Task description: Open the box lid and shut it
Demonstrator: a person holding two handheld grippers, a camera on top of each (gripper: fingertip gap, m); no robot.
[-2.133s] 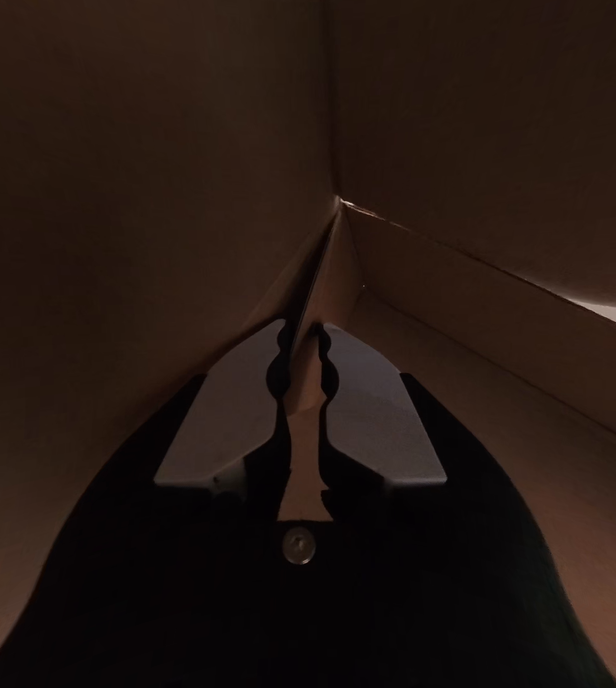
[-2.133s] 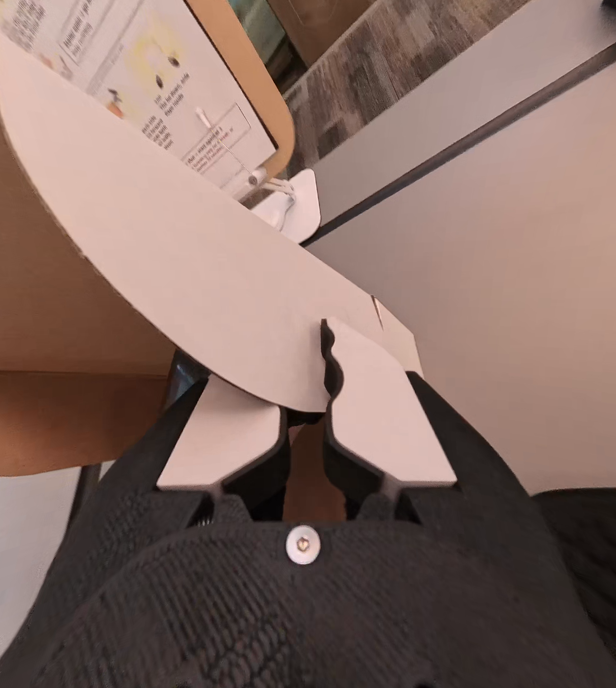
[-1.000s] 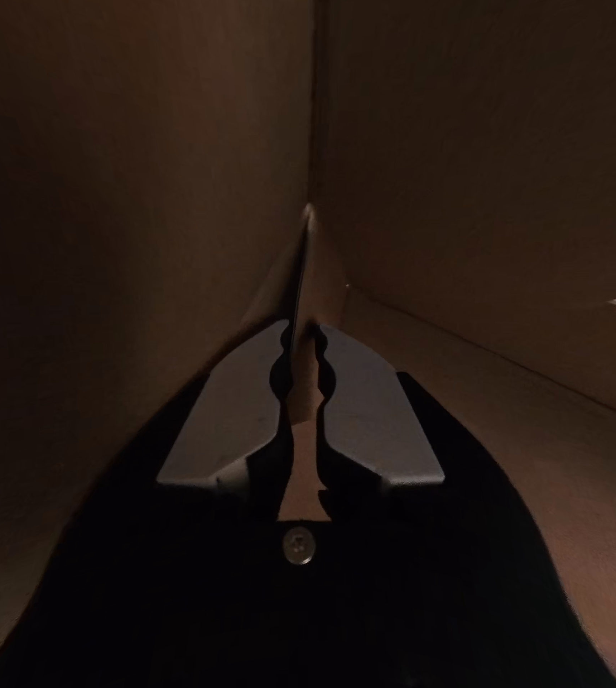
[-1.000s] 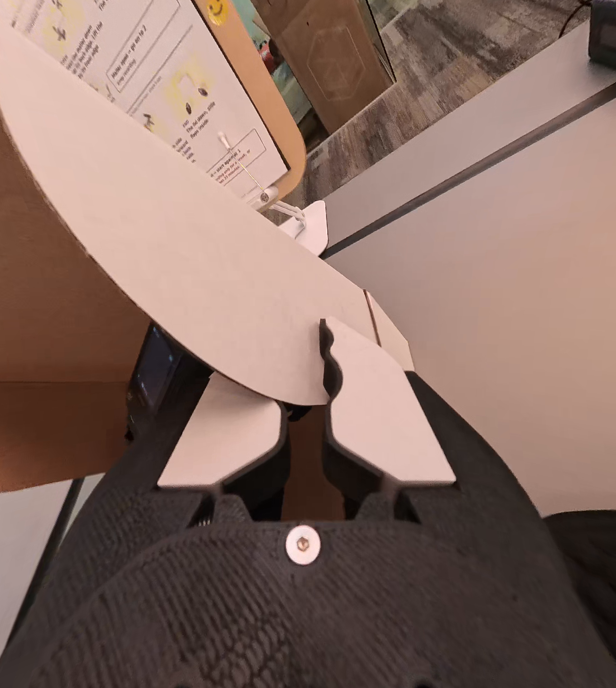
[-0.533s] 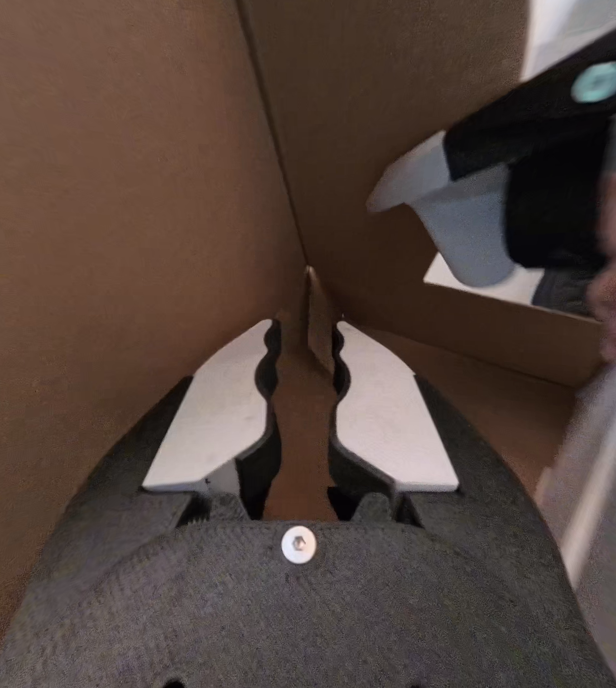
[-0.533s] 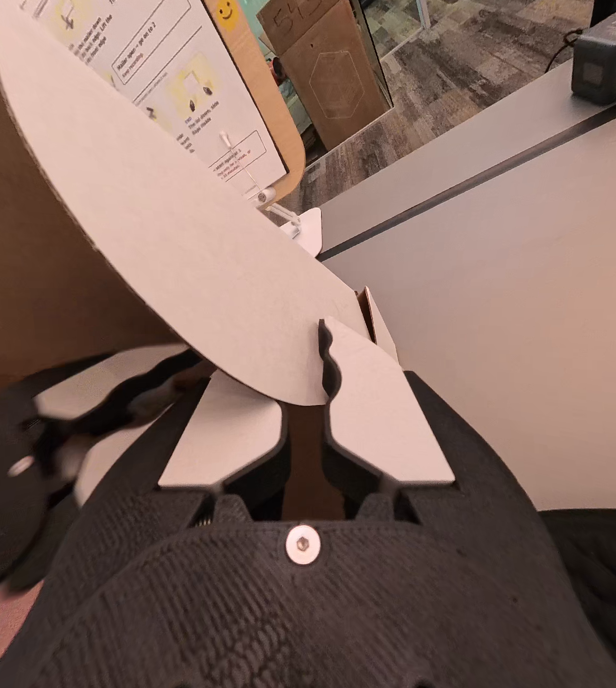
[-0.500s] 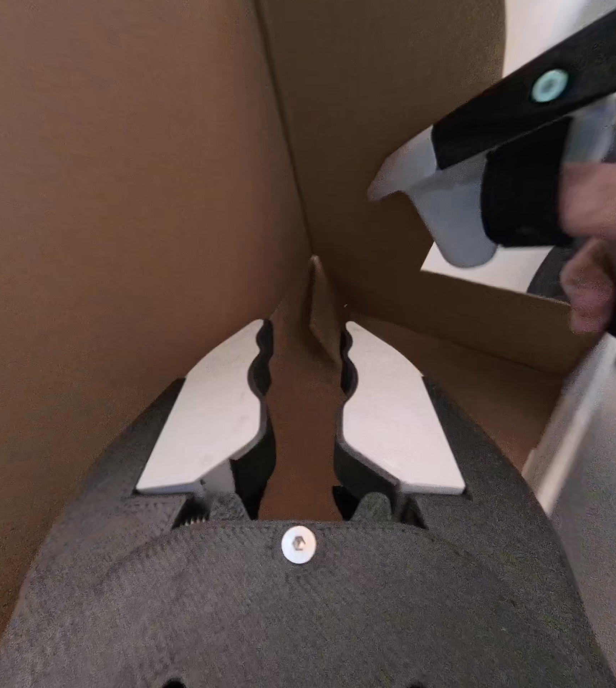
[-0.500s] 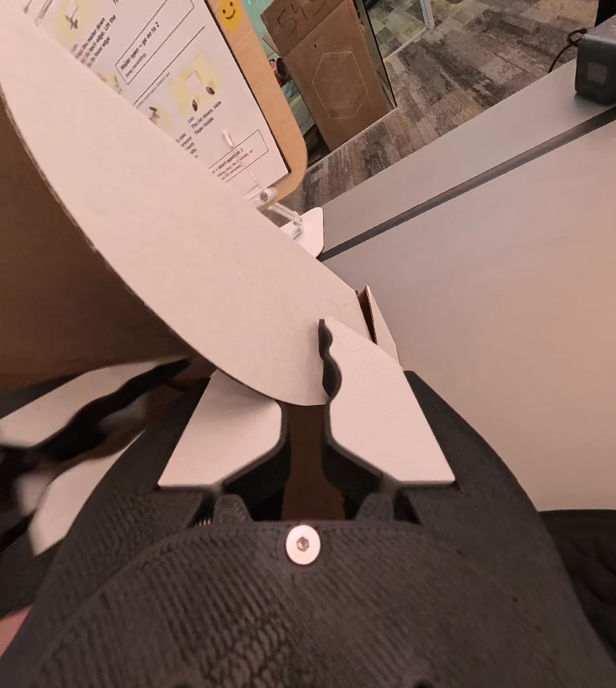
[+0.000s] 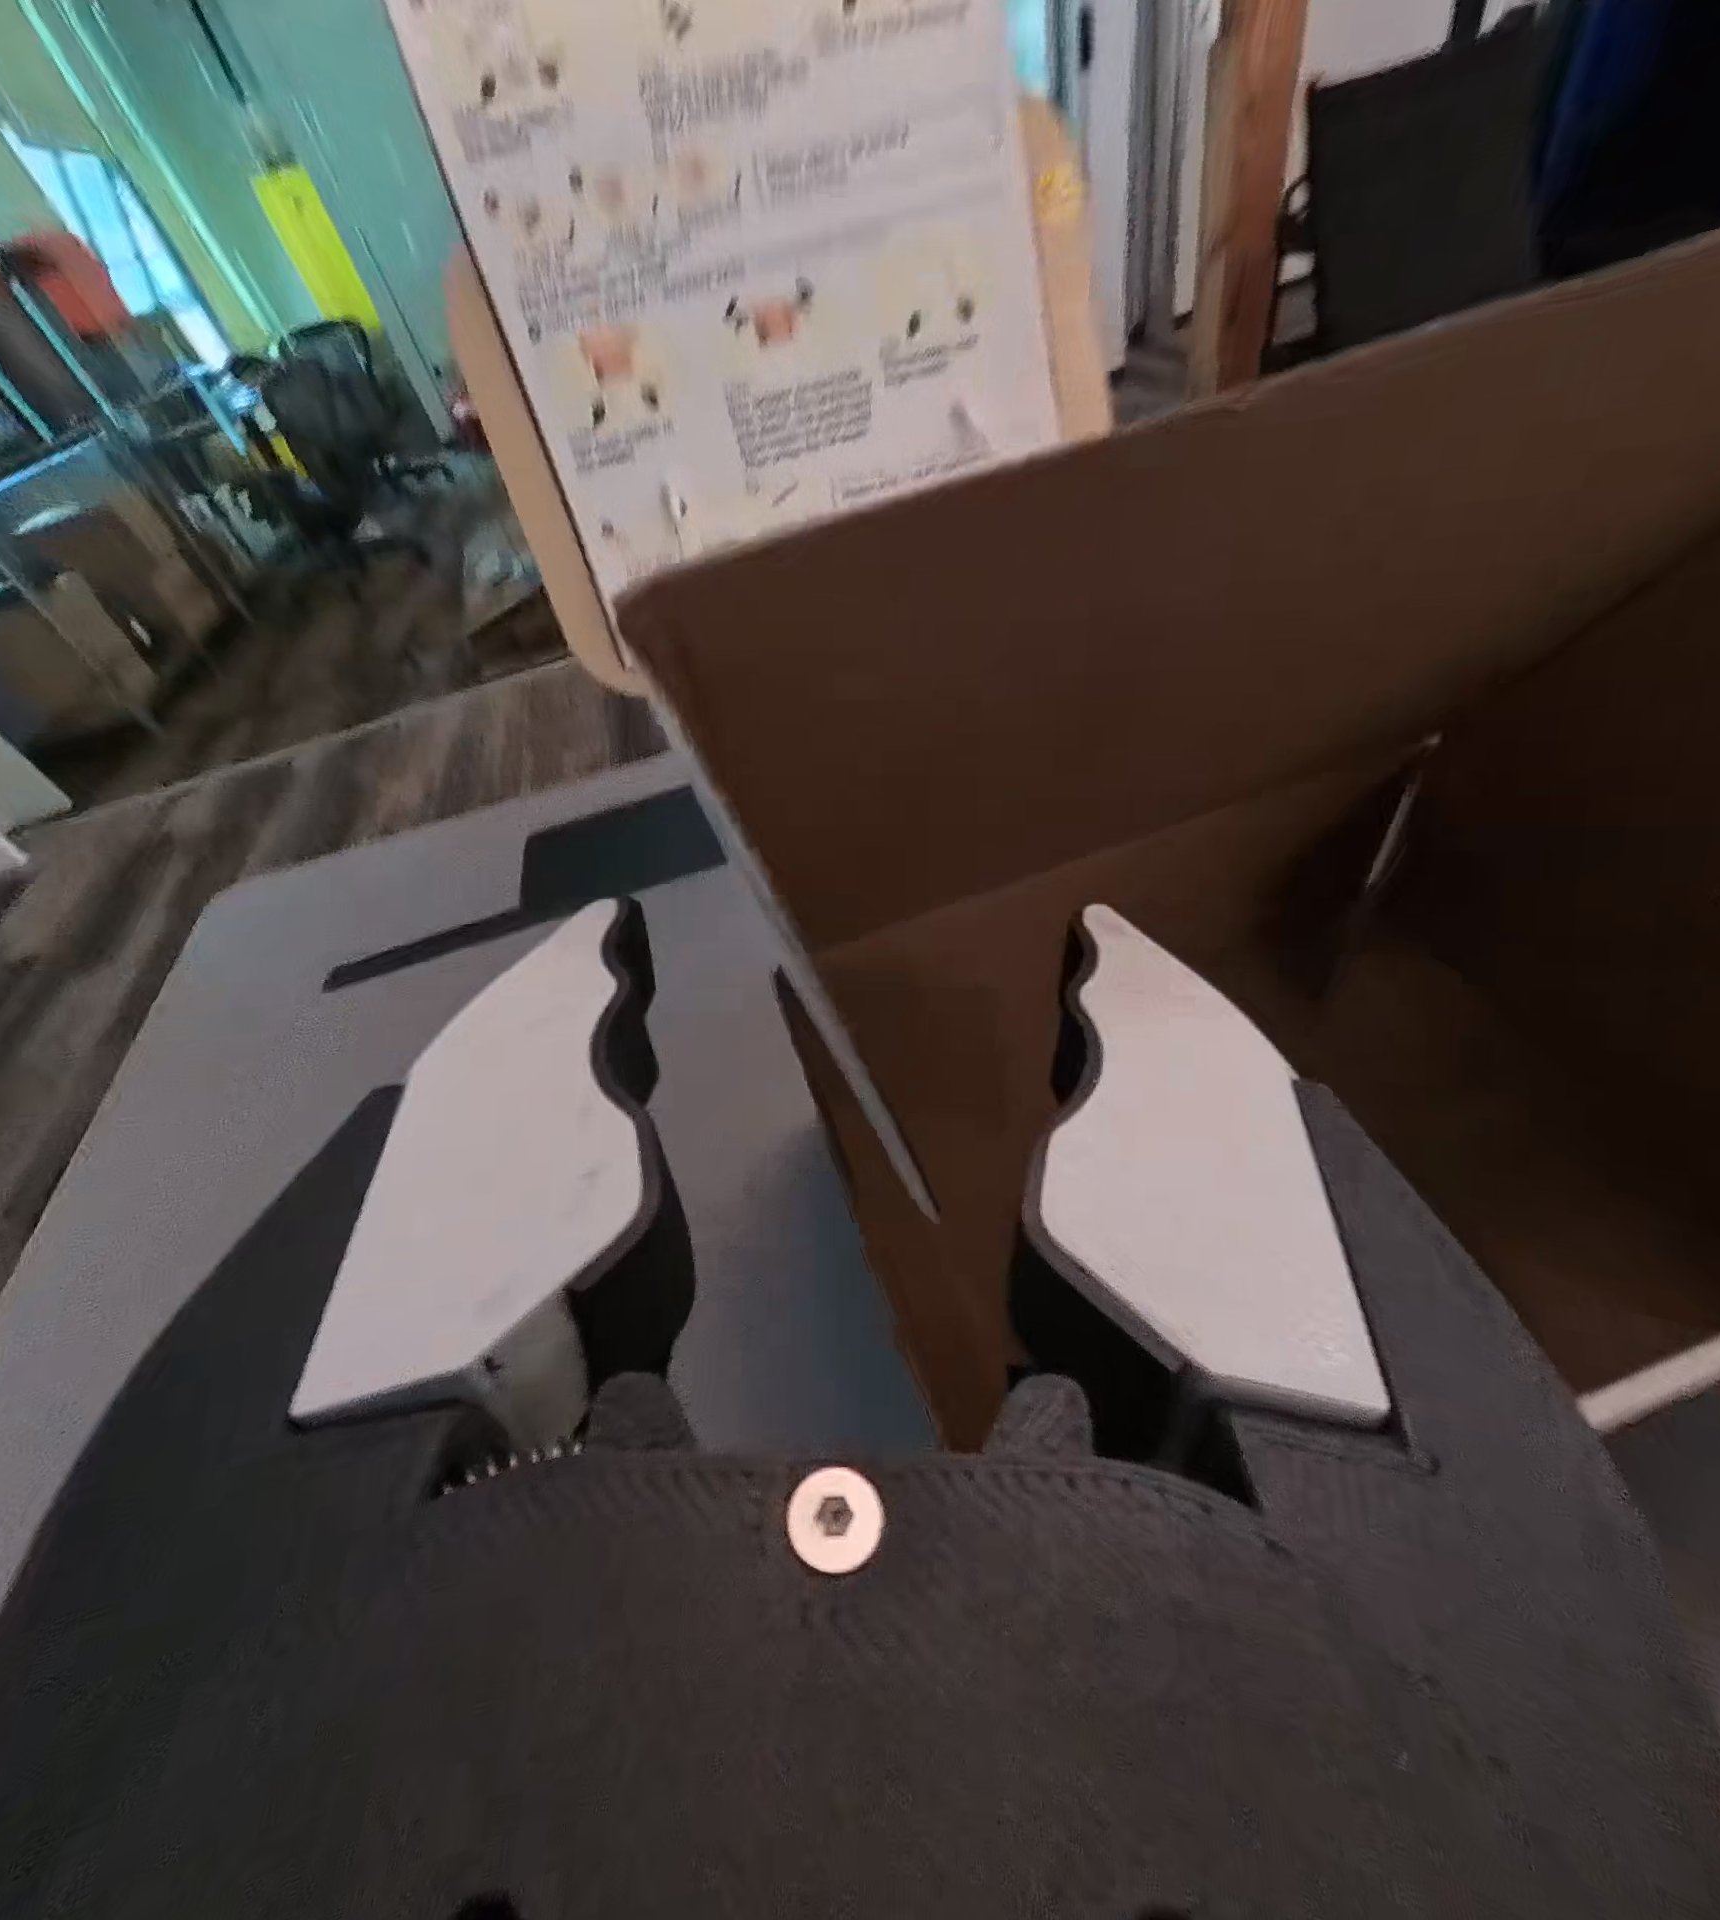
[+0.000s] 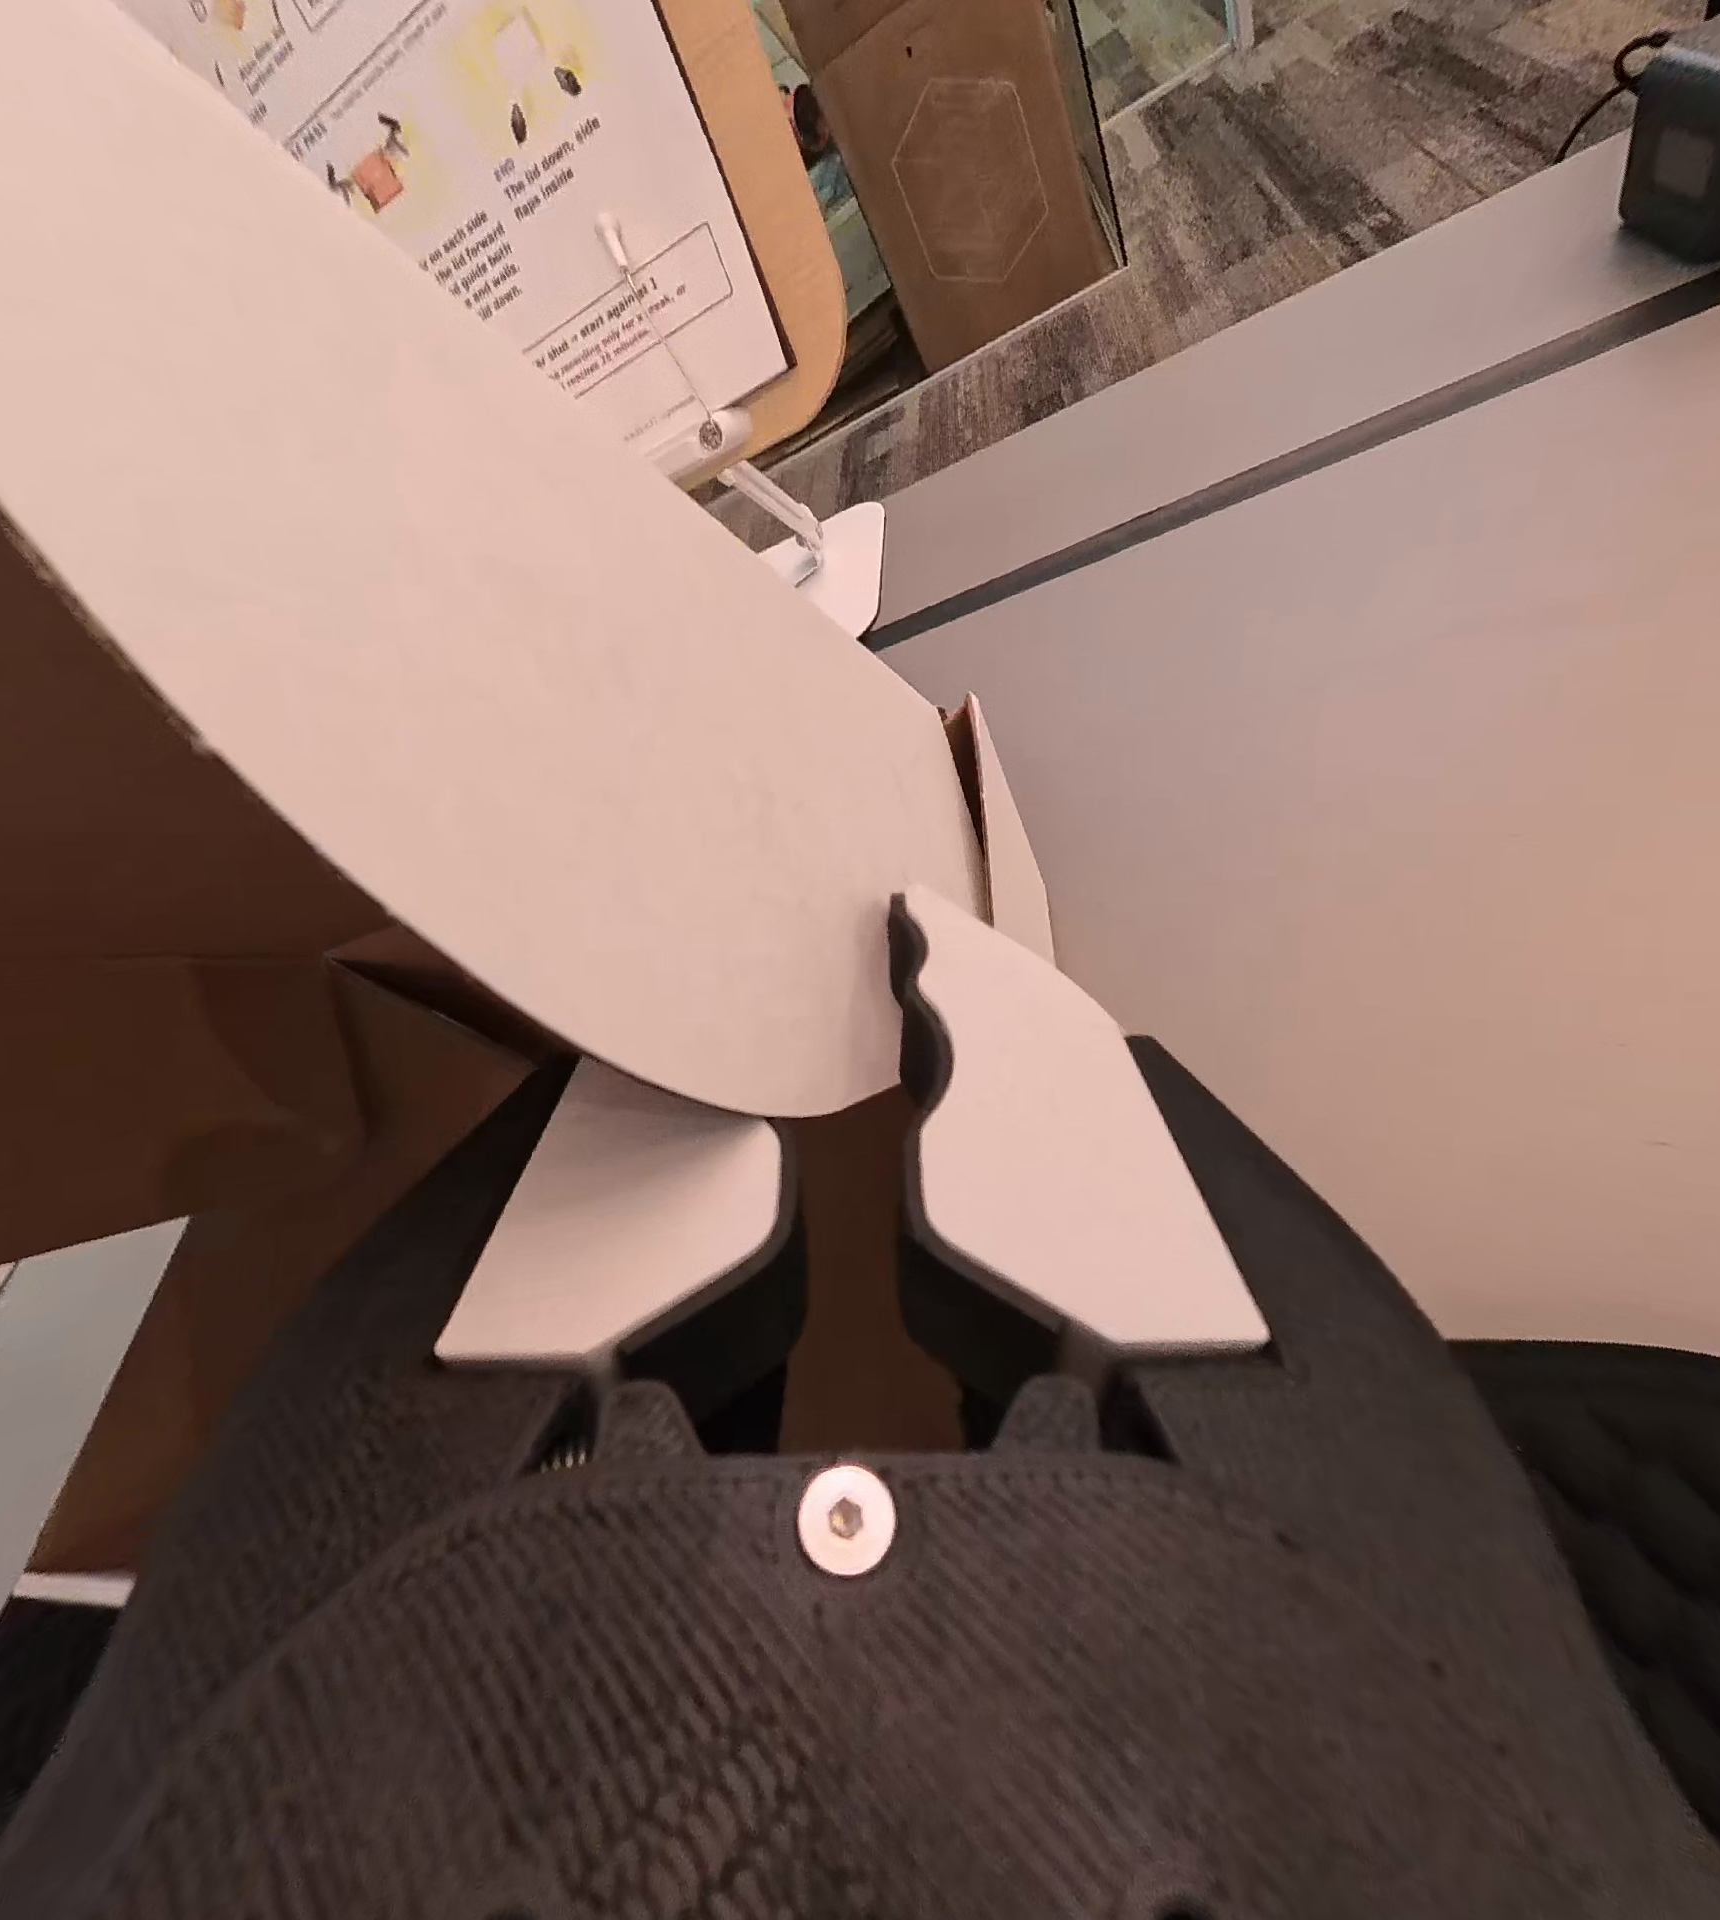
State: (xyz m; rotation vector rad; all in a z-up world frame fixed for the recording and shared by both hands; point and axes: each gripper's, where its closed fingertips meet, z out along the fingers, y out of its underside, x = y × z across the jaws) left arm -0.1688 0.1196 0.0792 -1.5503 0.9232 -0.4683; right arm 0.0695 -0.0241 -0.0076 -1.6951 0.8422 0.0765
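At the table's edge, the right gripper (image 10: 840,997) is pinching the lid's white side flap (image 10: 482,665) while the left gripper (image 9: 851,997) is gaping wide astride the box (image 9: 1355,1039) wall at one o'clock, so steadying both sides evenly looks wise.

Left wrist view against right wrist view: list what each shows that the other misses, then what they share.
Only the left wrist view shows the left gripper, open, straddling a raised brown box wall without touching it, plus office chairs behind glass.

Only the right wrist view shows the right gripper closed on the lid's rounded white side flap, a dark device on the far tabletop, and a tall cardboard box on the floor.

Both show the open box's brown inside, the instruction sheet on its stand, the grey table.
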